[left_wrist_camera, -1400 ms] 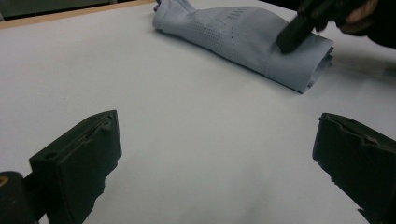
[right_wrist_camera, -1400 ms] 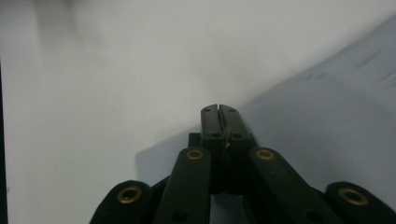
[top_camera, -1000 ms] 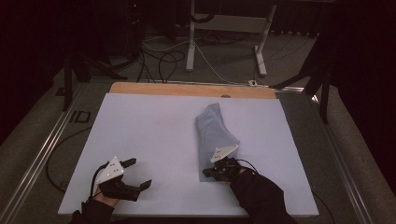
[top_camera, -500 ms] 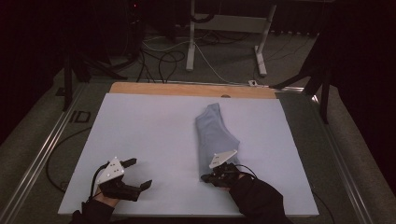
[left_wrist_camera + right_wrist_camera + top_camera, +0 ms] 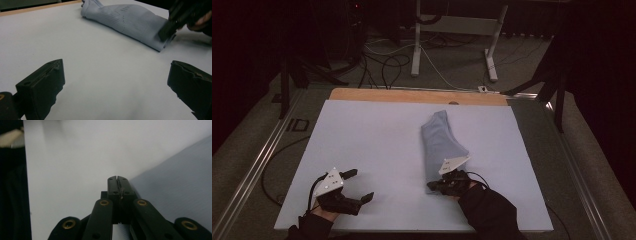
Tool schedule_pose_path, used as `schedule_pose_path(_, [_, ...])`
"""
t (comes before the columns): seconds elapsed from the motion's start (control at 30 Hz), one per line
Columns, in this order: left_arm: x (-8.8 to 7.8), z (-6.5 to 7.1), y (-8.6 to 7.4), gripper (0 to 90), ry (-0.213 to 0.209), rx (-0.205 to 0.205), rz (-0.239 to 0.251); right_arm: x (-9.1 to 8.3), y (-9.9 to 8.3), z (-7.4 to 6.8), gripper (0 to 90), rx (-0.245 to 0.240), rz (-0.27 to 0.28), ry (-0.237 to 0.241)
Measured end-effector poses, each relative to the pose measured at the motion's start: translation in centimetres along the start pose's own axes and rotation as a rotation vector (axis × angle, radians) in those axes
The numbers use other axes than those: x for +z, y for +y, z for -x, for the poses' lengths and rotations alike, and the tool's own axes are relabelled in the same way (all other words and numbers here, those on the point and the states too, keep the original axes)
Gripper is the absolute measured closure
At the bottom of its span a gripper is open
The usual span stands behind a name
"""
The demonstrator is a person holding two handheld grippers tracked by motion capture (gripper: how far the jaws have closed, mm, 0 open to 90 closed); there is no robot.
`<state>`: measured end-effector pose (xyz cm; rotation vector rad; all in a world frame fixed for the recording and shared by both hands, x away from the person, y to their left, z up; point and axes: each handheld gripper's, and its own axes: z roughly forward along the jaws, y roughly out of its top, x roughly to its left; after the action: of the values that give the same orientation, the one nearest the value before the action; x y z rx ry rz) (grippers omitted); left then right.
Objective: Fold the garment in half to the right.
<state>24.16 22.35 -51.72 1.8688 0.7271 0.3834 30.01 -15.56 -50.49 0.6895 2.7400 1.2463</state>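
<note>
on the white table [image 5: 377, 135], right gripper [image 5: 435, 185] jaws pressed together at the folded blue cloth's [image 5: 439, 142] near edge, left gripper [image 5: 358, 186] spread

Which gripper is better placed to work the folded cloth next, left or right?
Right, probably. The right gripper sits shut at the near end of the blue cloth. The left gripper is open, apart from it on bare table.

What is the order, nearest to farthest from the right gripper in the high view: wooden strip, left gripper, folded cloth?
1. folded cloth, right at the right gripper, its near end.
2. left gripper, across the mat, left.
3. wooden strip, along the table's far edge.
</note>
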Motion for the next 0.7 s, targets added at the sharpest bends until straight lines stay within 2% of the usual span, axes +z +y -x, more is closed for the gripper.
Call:
schedule_pose_path(0.07, [0.0, 0.0, 0.0, 2.1, -0.003, 0.001, 0.000, -0.9, 0.3, 0.3, 87.5, 0.007, 0.046, -0.012])
schedule_pose_path(0.17, [0.0, 0.0, 0.0, 2.1, -0.005, 0.001, -0.001, -1.9, 0.7, 0.7, 80.5, -0.006, 0.074, -0.043])
schedule_pose_path(0.23, [0.0, 0.0, 0.0, 2.1, -0.005, 0.003, 0.000, -2.3, 0.9, 1.0, 70.4, 0.005, 0.101, -0.042])
schedule_pose_path(0.3, [0.0, 0.0, 0.0, 2.1, -0.005, 0.004, -0.001, -2.5, 1.2, 1.1, 56.9, -0.005, 0.110, -0.046])
schedule_pose_path(0.37, [-0.1, -0.1, 0.0, 2.1, -0.003, 0.000, 0.001, -2.6, 1.3, 1.2, 48.5, 0.002, 0.120, -0.038])
schedule_pose_path(0.5, [-0.1, -0.1, 0.1, 2.1, -0.004, 0.002, 0.000, -2.6, 1.4, 1.4, 24.5, 0.001, 0.137, -0.027])
schedule_pose_path(0.57, [-0.2, -0.2, 0.1, 2.1, -0.004, -0.003, 0.004, -2.8, 1.5, 1.4, 13.5, 0.016, 0.150, -0.018])
schedule_pose_path(0.7, [-0.4, -0.3, 0.1, 2.1, -0.005, 0.000, 0.005, -3.2, 1.7, 1.7, 9.1, 0.030, 0.163, -0.004])
